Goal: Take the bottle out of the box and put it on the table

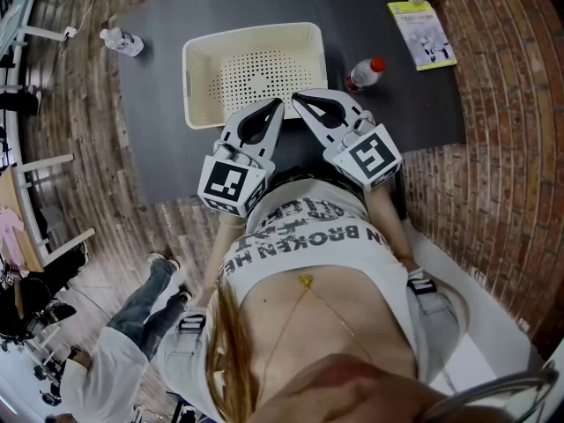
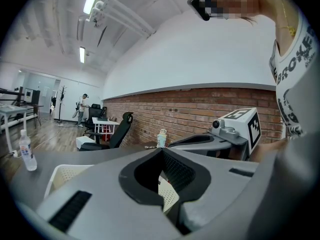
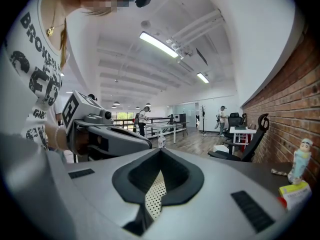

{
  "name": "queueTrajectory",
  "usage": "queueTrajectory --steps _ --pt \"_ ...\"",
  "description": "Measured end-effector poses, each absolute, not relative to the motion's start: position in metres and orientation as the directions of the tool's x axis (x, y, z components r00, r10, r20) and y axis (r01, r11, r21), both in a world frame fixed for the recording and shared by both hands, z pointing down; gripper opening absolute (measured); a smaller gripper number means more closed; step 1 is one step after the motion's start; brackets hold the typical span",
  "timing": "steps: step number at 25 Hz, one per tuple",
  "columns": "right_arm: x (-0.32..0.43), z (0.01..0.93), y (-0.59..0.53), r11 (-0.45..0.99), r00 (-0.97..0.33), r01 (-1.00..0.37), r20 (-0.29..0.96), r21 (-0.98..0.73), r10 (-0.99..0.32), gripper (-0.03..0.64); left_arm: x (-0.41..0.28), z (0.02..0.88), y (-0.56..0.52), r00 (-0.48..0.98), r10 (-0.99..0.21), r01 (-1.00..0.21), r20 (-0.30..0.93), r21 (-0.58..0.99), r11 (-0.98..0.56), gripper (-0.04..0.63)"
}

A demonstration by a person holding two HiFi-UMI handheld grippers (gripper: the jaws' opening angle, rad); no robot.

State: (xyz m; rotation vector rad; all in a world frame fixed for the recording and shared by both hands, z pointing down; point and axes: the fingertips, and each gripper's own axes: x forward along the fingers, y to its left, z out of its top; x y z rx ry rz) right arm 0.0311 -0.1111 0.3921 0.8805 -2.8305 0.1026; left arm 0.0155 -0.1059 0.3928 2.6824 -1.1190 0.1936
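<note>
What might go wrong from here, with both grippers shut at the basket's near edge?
The red-capped bottle stands close to the right gripper, so a sideways sweep might topple it. The clear bottle sits at the left edge of the table, where a nudge could send it off. The basket looks empty, so reaching in may grasp nothing.

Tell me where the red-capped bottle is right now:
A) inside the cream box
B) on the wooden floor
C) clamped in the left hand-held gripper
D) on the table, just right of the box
D: the head view shows the red-capped bottle resting on the dark table, outside the right wall of the cream box.
</note>
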Motion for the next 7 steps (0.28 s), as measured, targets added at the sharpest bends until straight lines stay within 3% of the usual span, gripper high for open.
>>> queueTrajectory --steps 7 --pt "0.0320 0.3964 -0.1108 0.819 -0.803 -0.573 0.212 -0.017 -0.557 0.008 0.0156 0.3955 -0.1059 0.701 -0.681 -0.712 0.212 0.162 -0.683 0.000"
